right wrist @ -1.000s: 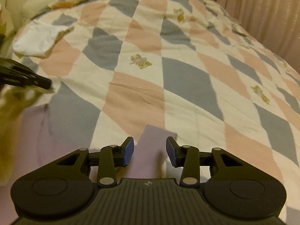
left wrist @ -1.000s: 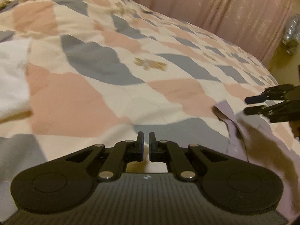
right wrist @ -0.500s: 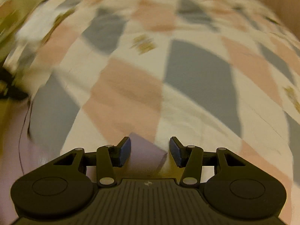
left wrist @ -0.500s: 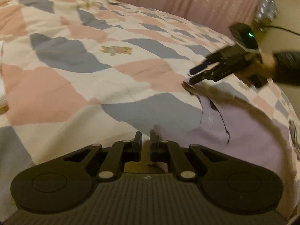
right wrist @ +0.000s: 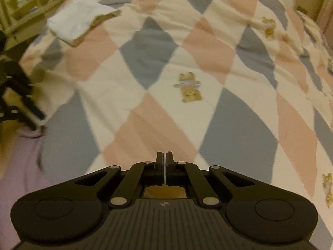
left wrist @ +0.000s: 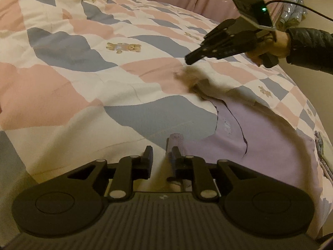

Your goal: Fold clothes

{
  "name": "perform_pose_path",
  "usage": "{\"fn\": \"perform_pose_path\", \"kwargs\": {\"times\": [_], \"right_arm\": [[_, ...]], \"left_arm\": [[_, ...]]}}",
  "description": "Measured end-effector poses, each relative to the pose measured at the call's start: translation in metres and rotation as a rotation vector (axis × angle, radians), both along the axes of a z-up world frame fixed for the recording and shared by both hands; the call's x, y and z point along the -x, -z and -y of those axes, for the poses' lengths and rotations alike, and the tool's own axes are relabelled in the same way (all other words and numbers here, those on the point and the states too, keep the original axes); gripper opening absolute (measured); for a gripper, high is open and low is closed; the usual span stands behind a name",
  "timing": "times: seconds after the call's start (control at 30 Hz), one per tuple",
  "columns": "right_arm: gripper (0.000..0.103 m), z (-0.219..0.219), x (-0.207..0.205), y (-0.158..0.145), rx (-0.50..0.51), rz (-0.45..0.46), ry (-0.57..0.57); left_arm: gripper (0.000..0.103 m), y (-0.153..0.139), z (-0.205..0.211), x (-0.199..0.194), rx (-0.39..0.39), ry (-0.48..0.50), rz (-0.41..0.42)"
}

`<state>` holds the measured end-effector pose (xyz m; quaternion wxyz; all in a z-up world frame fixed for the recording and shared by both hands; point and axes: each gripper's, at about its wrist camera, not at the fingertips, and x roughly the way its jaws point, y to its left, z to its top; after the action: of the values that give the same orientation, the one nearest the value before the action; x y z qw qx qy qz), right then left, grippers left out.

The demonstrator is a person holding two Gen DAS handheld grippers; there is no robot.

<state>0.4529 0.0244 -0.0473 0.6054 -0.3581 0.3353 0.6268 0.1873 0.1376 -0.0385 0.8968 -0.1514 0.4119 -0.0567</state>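
the left gripper [left wrist: 160, 156], which had been closed a moment earlier, now stood with its fingers apart, and a corner of the lilac garment [left wrist: 260, 137] stood up between them against the right-hand finger. the right gripper [right wrist: 164, 158] had gone the other way: half a second before its fingers were spread around a lilac corner, and now they were pressed together with only a hairline gap and nothing between them. seen from the left wrist, that right gripper [left wrist: 199, 54] was lifted clear of the bed, and a blurred tuft of cloth just below its tip was probably the far edge falling loose, though the blur left that unsure.

i judged that both corners had just been let go and the garment had been laid out on the checked quilt [left wrist: 83, 79] near its front edge, spread flat but not yet folded.

the left wrist view alone showed the whole lilac spread, its slit and the hand [left wrist: 268, 48] holding the right gripper. the right wrist view alone showed a white cloth [right wrist: 77, 23] well apart near the head of the bed.
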Motion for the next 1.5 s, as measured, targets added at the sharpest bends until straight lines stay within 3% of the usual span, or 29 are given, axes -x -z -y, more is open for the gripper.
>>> {"fn": "perform_pose_path", "kwargs": {"times": [0.13, 0.2, 0.3, 0.47, 0.57, 0.63, 0.7, 0.77, 0.8, 0.93, 1.07, 1.13, 1.27, 1.43, 1.5], "right_arm": [[0.008, 0.012, 0.003, -0.002, -0.006, 0.009, 0.059], [0.009, 0.025, 0.008, -0.005, 0.008, 0.022, 0.068], [0.009, 0.05, 0.017, -0.011, 0.026, 0.011, 0.099], [0.02, 0.1, 0.035, -0.027, 0.043, -0.04, 0.195], [0.026, 0.134, 0.048, -0.035, 0.057, -0.075, 0.25], [0.027, 0.157, 0.058, -0.037, 0.073, -0.089, 0.274], [0.027, 0.181, 0.068, -0.038, 0.079, -0.098, 0.298], [0.027, 0.205, 0.077, -0.039, 0.075, -0.102, 0.317], [0.027, 0.218, 0.081, -0.04, 0.071, -0.098, 0.321], [0.03, 0.273, 0.105, -0.047, 0.053, -0.064, 0.305], [0.031, 0.333, 0.135, -0.068, 0.048, -0.009, 0.244], [0.032, 0.362, 0.15, -0.081, 0.043, 0.016, 0.209], [0.033, 0.418, 0.176, -0.101, 0.065, 0.063, 0.162], [0.033, 0.466, 0.203, -0.107, 0.111, 0.089, 0.156], [0.033, 0.48, 0.216, -0.108, 0.129, 0.103, 0.145]], "left_arm": [[0.014, 0.002, 0.005, -0.001, -0.014, 0.016, -0.014], [0.0, 0.002, 0.005, -0.002, -0.019, 0.006, -0.009], [0.0, -0.001, -0.004, -0.003, -0.046, -0.088, -0.006], [0.0, -0.015, -0.019, 0.002, -0.044, -0.19, -0.009], [0.002, -0.027, -0.007, 0.008, 0.042, -0.104, 0.019], [0.002, -0.029, 0.013, 0.007, 0.047, -0.019, 0.004], [0.008, -0.02, 0.031, 0.0, -0.023, 0.039, -0.056], [0.004, -0.007, 0.04, -0.009, -0.16, 0.023, -0.122], [0.0, -0.003, 0.039, -0.012, -0.202, -0.02, -0.143], [0.002, -0.027, 0.044, -0.006, -0.312, -0.236, -0.107], [0.002, -0.061, 0.087, 0.024, -0.342, -0.33, -0.081], [0.005, -0.077, 0.128, 0.043, -0.352, -0.323, -0.07], [0.028, -0.101, 0.217, 0.082, -0.331, -0.273, -0.062], [0.035, -0.107, 0.326, 0.124, -0.334, -0.143, -0.071], [0.044, -0.102, 0.362, 0.138, -0.345, -0.081, -0.071]]}}
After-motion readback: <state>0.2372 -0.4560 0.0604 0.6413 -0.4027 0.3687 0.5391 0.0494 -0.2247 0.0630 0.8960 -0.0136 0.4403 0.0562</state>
